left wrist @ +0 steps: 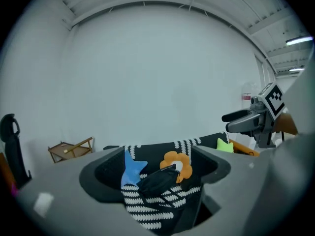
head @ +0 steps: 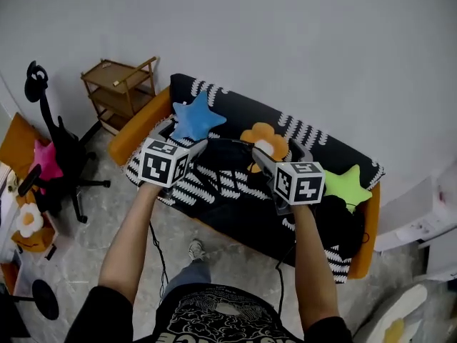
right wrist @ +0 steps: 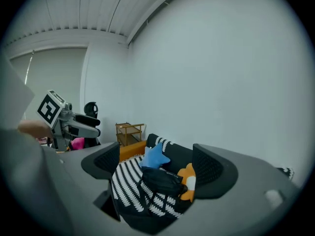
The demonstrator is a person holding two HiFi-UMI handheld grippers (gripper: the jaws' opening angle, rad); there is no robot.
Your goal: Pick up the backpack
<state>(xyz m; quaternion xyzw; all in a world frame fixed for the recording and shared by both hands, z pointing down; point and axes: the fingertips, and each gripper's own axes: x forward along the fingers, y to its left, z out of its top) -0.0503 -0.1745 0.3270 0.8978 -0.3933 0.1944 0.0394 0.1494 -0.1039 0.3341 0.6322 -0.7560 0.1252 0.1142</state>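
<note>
A black backpack (head: 227, 152) lies on the black-and-white blanket (head: 221, 184) of an orange sofa (head: 136, 131). Both grippers hover in front of it, above the seat, touching nothing. My left gripper (head: 191, 146) is open; in the left gripper view the backpack (left wrist: 157, 181) shows small and far between the spread jaws of the left gripper (left wrist: 155, 168). My right gripper (head: 261, 157) is open too, and the backpack (right wrist: 162, 181) lies well beyond the right gripper (right wrist: 155, 163), with nothing between the jaws. Each gripper view also catches the other gripper (left wrist: 241, 118) (right wrist: 83, 123) at its side.
On the sofa sit a blue star cushion (head: 194, 118), an orange flower cushion (head: 265, 141) and a green star cushion (head: 348, 186). A wooden shelf (head: 121, 88) stands left of the sofa, and a black office chair (head: 64, 159) with a pink cushion (head: 46, 159) further left. Cables (head: 158, 252) hang below my arms.
</note>
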